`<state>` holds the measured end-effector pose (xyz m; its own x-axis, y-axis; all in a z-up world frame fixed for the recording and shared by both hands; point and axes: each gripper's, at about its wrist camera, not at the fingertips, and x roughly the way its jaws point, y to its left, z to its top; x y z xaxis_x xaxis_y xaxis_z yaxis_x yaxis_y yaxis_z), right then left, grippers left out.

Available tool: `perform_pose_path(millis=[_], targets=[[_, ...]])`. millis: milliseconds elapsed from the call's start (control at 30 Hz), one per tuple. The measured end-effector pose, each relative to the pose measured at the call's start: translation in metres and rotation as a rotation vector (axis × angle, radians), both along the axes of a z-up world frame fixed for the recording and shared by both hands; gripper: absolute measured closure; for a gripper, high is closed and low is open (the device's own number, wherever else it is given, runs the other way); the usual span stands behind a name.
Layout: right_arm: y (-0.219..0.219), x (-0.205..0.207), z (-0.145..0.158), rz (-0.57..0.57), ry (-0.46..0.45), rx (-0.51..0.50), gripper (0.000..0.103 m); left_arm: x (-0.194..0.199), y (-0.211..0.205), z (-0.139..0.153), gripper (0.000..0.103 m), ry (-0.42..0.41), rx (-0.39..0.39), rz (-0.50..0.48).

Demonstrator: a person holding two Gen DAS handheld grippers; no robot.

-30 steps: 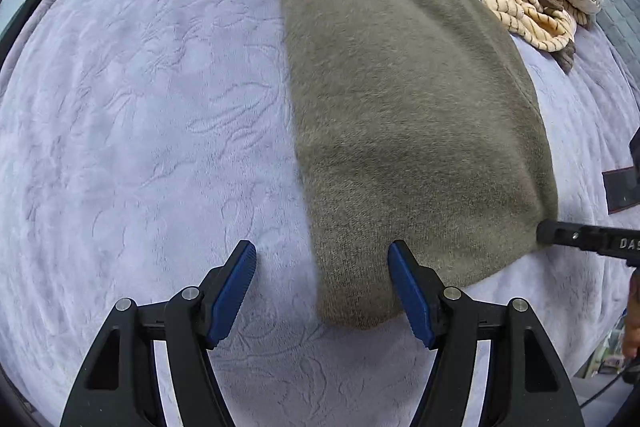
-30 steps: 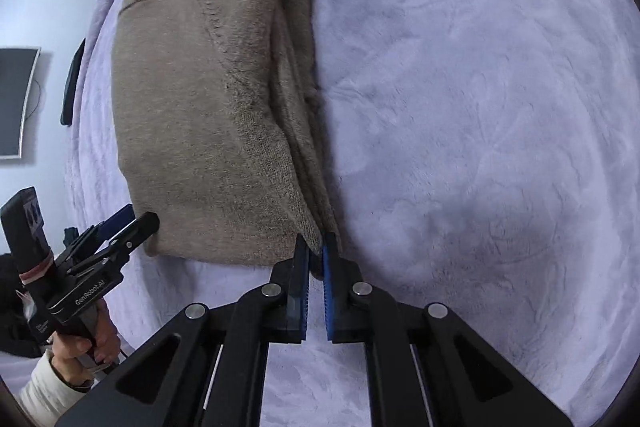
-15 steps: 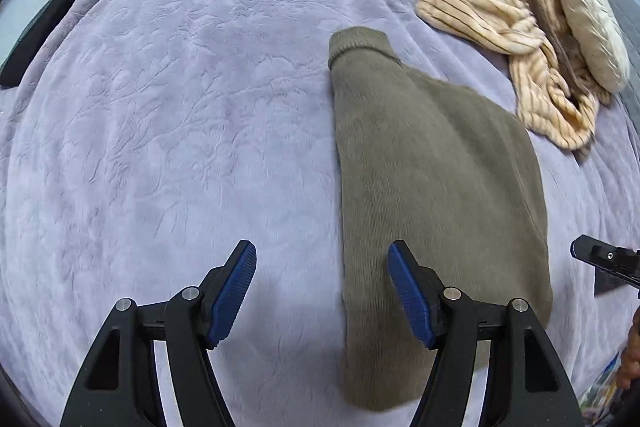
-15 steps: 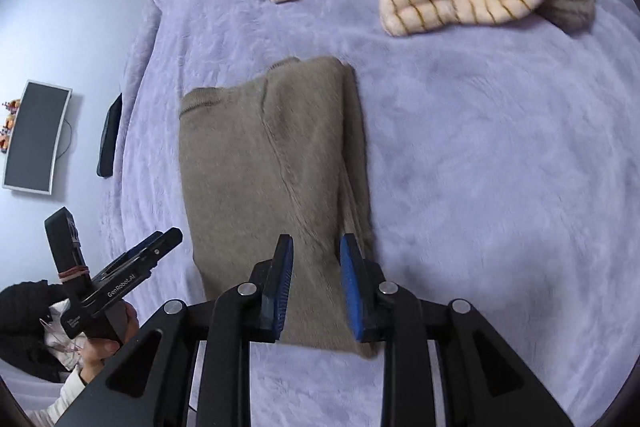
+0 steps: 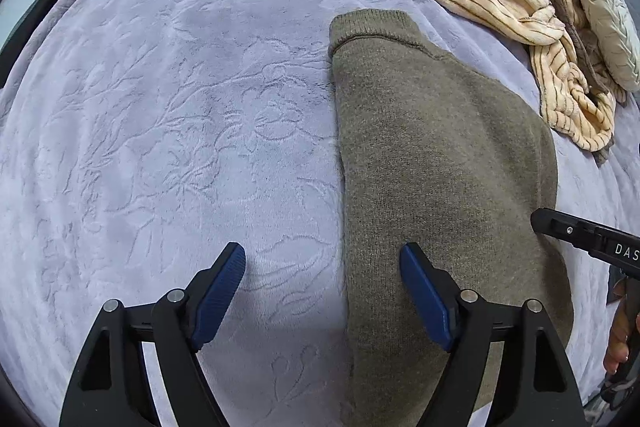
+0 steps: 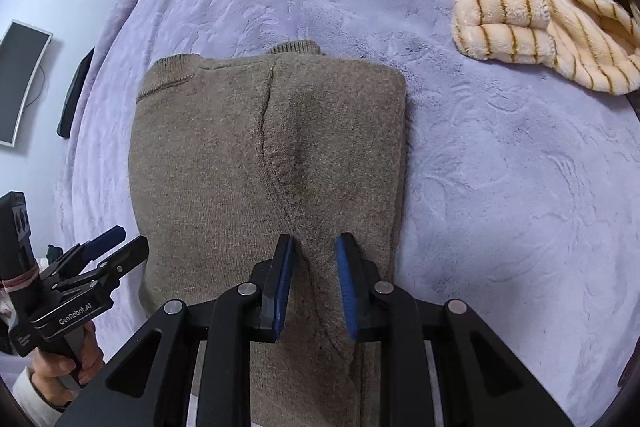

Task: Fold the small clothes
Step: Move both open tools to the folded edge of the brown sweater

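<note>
Left gripper (image 5: 322, 283) just widened, released, nothing gripped; right gripper (image 6: 314, 287) slightly parted, just narrowing, above folded sweater (image 6: 240, 163) mid-frame, unclenched.

Olive-brown sweater (image 6: 224, 163); lilac embossed floral blanket (image 5: 160, 131); cream brown-striped garment (image 6: 532, 11).

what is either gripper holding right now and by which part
Nothing. The left gripper and right gripper both stand open above the folded brown sweater.
</note>
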<state>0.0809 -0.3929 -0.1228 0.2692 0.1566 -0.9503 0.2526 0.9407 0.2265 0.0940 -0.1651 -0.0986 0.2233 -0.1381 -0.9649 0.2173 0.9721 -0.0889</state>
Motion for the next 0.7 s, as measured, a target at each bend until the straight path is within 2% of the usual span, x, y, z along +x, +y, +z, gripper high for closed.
perform_pose_path(millis=[300, 433, 700], targets=[[-0.005, 0.001, 0.006, -0.046, 0.009, 0.036, 0.078, -0.006, 0.001, 0.005, 0.022, -0.002, 0.011, 0.012], [-0.011, -0.007, 0.009, -0.066, 0.034, 0.009, 0.060, -0.011, 0.002, 0.007, 0.022, -0.005, 0.020, 0.019], [-0.031, -0.044, 0.013, -0.158, 0.033, 0.084, 0.059, -0.025, 0.005, 0.019, 0.022, -0.004, 0.003, 0.017]])
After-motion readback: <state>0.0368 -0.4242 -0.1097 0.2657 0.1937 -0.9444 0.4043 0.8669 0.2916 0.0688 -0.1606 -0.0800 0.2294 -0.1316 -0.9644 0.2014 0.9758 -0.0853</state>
